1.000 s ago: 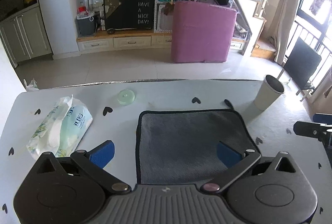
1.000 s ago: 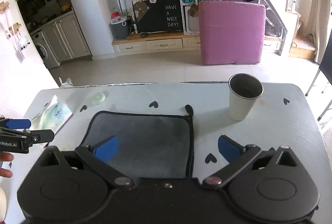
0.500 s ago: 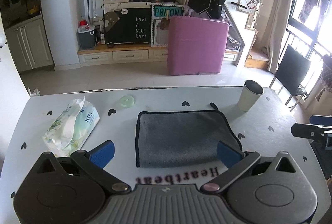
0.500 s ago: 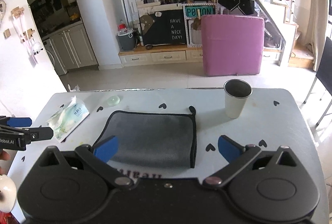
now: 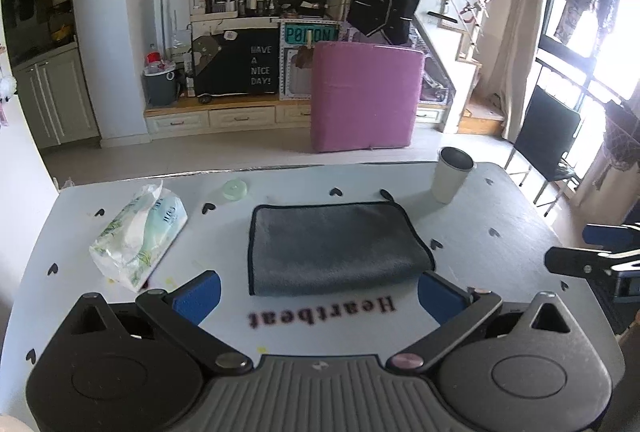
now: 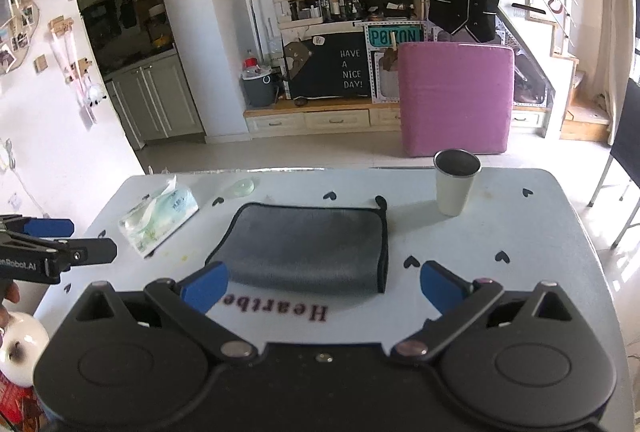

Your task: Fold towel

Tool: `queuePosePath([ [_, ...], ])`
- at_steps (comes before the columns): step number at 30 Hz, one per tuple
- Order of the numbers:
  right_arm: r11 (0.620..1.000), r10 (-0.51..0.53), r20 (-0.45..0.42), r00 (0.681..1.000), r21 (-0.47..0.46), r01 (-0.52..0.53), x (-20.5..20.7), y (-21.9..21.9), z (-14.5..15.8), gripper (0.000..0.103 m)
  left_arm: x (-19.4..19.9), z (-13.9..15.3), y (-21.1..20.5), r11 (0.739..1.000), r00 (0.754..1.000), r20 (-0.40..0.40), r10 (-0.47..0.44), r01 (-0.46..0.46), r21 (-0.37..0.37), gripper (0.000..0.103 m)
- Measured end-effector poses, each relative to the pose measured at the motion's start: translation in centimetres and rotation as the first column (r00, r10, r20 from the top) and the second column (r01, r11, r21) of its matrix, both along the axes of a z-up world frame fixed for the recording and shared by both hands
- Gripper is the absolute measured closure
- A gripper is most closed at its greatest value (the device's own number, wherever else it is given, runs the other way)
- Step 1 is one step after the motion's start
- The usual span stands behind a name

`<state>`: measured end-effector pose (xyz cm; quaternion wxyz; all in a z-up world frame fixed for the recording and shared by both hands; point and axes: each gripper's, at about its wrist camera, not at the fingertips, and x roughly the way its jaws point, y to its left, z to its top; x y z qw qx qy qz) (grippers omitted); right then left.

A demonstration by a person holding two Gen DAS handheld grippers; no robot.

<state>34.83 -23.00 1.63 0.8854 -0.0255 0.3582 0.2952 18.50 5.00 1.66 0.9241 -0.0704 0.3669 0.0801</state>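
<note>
A grey towel with black edging point(image 5: 336, 246) lies folded flat in the middle of the white table point(image 5: 500, 216); it also shows in the right wrist view point(image 6: 308, 248). My left gripper point(image 5: 320, 292) is open and empty, held above the table's near edge, short of the towel. My right gripper point(image 6: 322, 286) is open and empty, likewise back from the towel. Each gripper shows at the edge of the other's view: the right one point(image 5: 592, 264) and the left one point(image 6: 52, 252).
A paper cup point(image 5: 452, 174) stands at the far right of the table. A pack of wet wipes point(image 5: 140, 232) lies at the left, with a small round lid point(image 5: 235, 189) behind it. "Heartbeat" is printed near the front edge. A pink cushion block point(image 5: 366, 96) stands on the floor beyond.
Both grippers have pulled back and up from the towel, so more of the table and the printed word show. The towel has not moved.
</note>
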Motion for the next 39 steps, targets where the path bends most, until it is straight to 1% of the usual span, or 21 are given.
queuePosePath([
  [6,1.0,0.015,-0.003,1.0,0.006,-0.015,-2.2,-0.8,-0.2,0.001,-2.2,0.0,-1.0,1.0,1.0,0.01,-0.014,0.014,-0.006,0.0],
  [12,0.999,0.035,0.001,0.999,0.022,-0.035,-4.2,-1.8,0.1,0.001,-4.5,0.0,-1.3,0.999,0.999,0.022,-0.026,0.027,-0.035,0.0],
  [20,0.998,0.04,0.014,0.999,0.038,-0.04,-6.8,-3.1,0.1,0.001,-7.6,0.2,-1.9,0.999,0.998,0.046,-0.039,0.04,-0.017,0.0],
  [25,0.997,0.06,0.028,0.998,0.038,-0.061,-8.4,-3.5,0.0,0.001,-9.0,0.2,-2.4,0.998,0.997,0.056,-0.057,0.057,-0.01,0.0],
  [30,0.994,0.091,0.038,0.995,0.05,-0.092,-10.2,-3.8,0.0,0.001,-10.2,-0.1,-2.6,0.998,0.996,0.058,-0.069,0.07,-0.01,0.0],
  [39,0.992,0.117,0.058,0.991,0.048,-0.12,-12.3,-4.1,-0.3,0.001,-12.5,-1.6,-3.1,0.995,0.995,0.057,-0.085,0.088,-0.05,0.0],
])
